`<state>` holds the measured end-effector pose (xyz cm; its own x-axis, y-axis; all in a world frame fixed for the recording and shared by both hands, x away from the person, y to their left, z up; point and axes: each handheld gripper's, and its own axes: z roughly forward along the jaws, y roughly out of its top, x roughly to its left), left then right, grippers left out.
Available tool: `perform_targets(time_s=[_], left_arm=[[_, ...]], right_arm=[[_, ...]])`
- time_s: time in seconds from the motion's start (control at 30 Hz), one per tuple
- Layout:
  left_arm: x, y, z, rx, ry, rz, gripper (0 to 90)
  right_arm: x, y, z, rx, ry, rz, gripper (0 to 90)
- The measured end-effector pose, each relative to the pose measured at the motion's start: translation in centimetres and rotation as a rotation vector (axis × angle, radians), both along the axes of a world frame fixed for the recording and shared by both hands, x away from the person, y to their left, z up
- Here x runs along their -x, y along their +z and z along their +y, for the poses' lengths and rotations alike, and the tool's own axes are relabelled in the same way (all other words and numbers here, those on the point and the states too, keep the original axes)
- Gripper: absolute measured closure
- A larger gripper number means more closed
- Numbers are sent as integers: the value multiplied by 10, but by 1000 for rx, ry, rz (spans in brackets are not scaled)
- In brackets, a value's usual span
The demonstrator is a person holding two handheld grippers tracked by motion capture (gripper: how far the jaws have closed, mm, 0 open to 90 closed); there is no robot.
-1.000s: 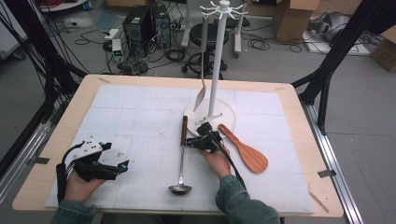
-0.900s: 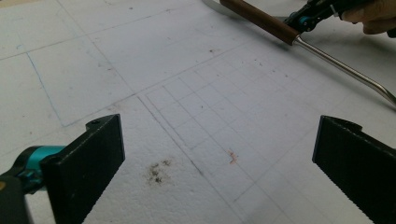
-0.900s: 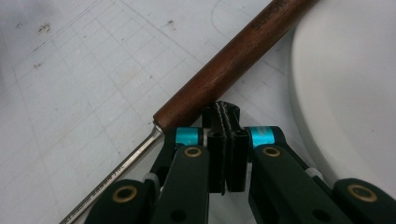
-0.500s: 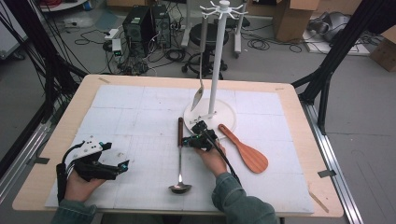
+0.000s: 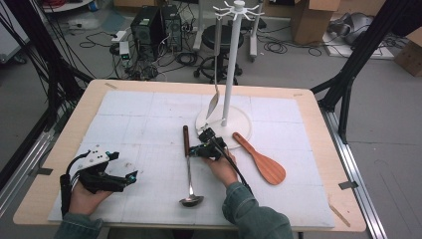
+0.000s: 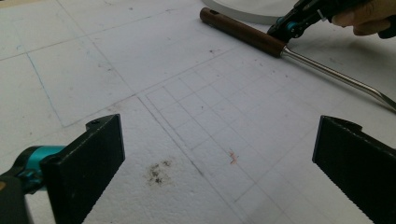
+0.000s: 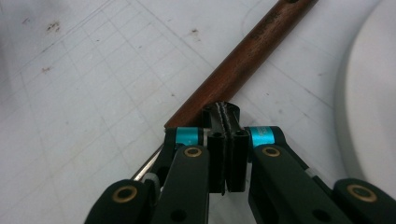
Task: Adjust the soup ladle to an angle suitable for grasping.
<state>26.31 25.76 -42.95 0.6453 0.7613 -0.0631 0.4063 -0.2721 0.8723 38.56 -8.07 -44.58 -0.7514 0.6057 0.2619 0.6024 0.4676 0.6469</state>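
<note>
The left claw (image 5: 130, 178) rests on the white foam mat (image 5: 149, 114) at about 8 o'clock on the bench (image 5: 318, 129), its jaws standing wide with nothing between them. It is well apart from the work, so I judge it gives no support if something slips.

The ladle (image 5: 188, 167) lies flat near the centre of the mat, its brown wooden handle (image 7: 243, 58) pointing to 12 o'clock and its steel bowl (image 5: 191, 201) to 6 o'clock. The right claw (image 7: 226, 116) is pressed fully together, with nothing between the pads, and its tips sit just beside or against the lower end of the handle, where the wood meets the steel rod. The risk, I think, is that closed jaws cannot take the ladle: they can only push it, and the round handle may roll or turn away.

At 1 o'clock of the ladle stands the white hanging rack (image 5: 230, 59), with a metal spoon (image 5: 213, 102) on it. A pushed handle could knock its round base (image 5: 239, 127). The wooden spatula (image 5: 261, 159) lies to the right, near the wrist.
</note>
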Motion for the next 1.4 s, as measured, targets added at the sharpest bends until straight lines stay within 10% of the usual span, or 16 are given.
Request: perform_targets(time_s=[1.4], left_arm=[[0,0,0,0,2,-1,28]], right_arm=[[19,0,46,-15,219,52,897]])
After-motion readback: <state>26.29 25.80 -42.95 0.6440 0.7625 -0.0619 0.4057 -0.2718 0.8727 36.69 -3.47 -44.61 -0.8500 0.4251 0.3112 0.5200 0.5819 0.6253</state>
